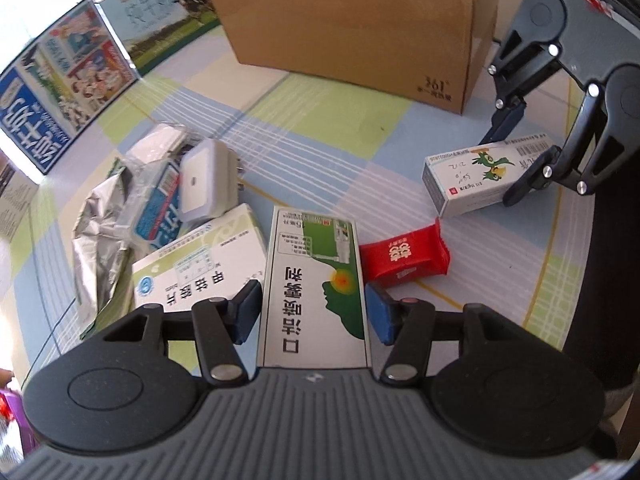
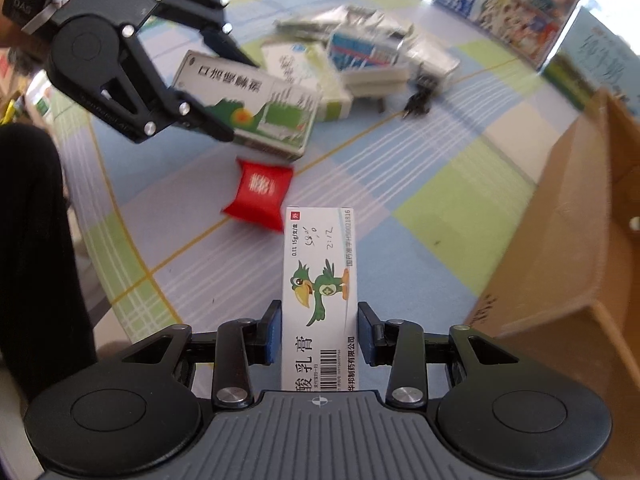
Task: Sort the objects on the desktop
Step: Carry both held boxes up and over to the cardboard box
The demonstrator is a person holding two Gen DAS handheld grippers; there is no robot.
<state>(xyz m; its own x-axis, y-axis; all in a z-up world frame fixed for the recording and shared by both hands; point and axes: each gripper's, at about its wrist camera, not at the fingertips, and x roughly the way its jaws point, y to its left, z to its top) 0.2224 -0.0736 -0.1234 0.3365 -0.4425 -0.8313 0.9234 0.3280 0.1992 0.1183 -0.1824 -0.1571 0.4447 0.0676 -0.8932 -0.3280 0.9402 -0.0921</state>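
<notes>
My left gripper [image 1: 314,314] is shut on a green-and-white medicine box [image 1: 316,280], with a blue pad pressed on each long side. The right wrist view shows that same box [image 2: 276,116] at upper left, tilted in the left gripper [image 2: 236,96]. My right gripper [image 2: 320,332] is shut on a narrow white box with a green parrot [image 2: 320,280]. From the left wrist view this parrot box [image 1: 472,176] sits at the right, gripped by the right gripper [image 1: 506,164]. A red snack packet [image 1: 404,258] [image 2: 260,196] lies on the cloth between both boxes.
An open cardboard box [image 1: 360,32] [image 2: 580,220] stands on the checked tablecloth [image 1: 320,128]. A pile holds a white plug adapter [image 1: 204,180], a silver foil bag [image 1: 104,232], a pale green medicine box [image 1: 200,264] and a blue-white carton [image 1: 160,216]. Milk cartons [image 1: 60,92] line the far edge.
</notes>
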